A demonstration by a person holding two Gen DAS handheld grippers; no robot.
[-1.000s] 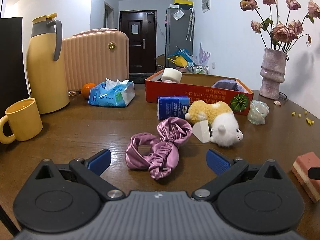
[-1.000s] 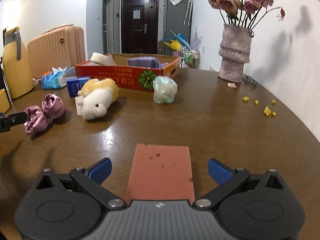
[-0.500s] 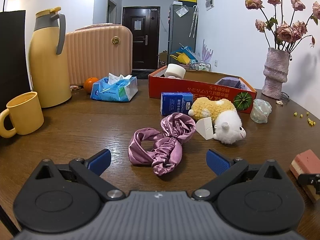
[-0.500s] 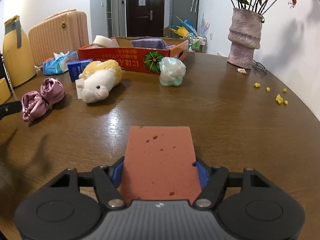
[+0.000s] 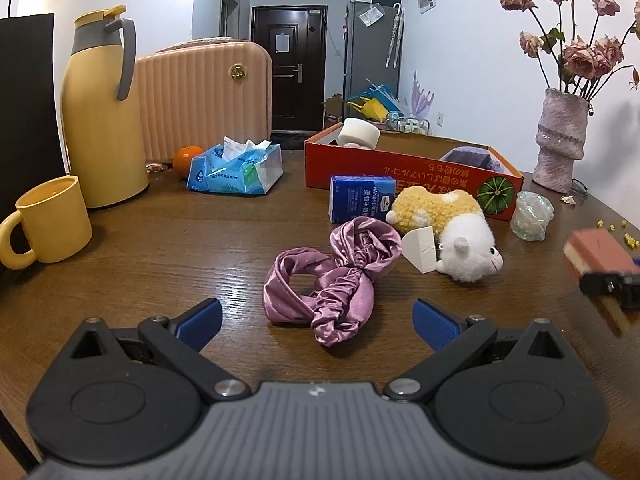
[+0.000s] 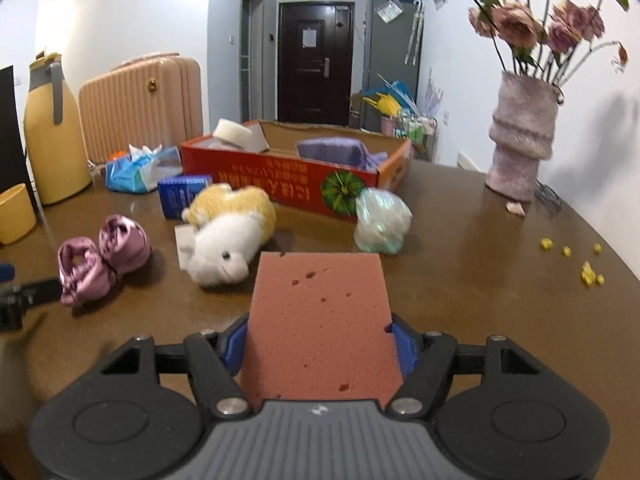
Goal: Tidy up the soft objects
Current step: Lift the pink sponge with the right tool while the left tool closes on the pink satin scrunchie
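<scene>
One wooden table (image 5: 168, 248) carries everything. At its far side stands the red cardboard box (image 6: 280, 184), a purple cloth (image 6: 336, 148) inside. Before it lie the plush toy (image 5: 452, 232) and, nearer, the pink satin scrunchie (image 5: 336, 276). Right gripper (image 6: 320, 340): jaws clamped on the pink sponge (image 6: 320, 320), raised off the table. Left gripper (image 5: 316, 316): jaws wide apart, empty, scrunchie just ahead.

I see a porous matt sponge (image 6: 320, 320), a glossy satin scrunchie (image 5: 336, 276), and a polished wood-grain tabletop (image 5: 180, 252).
</scene>
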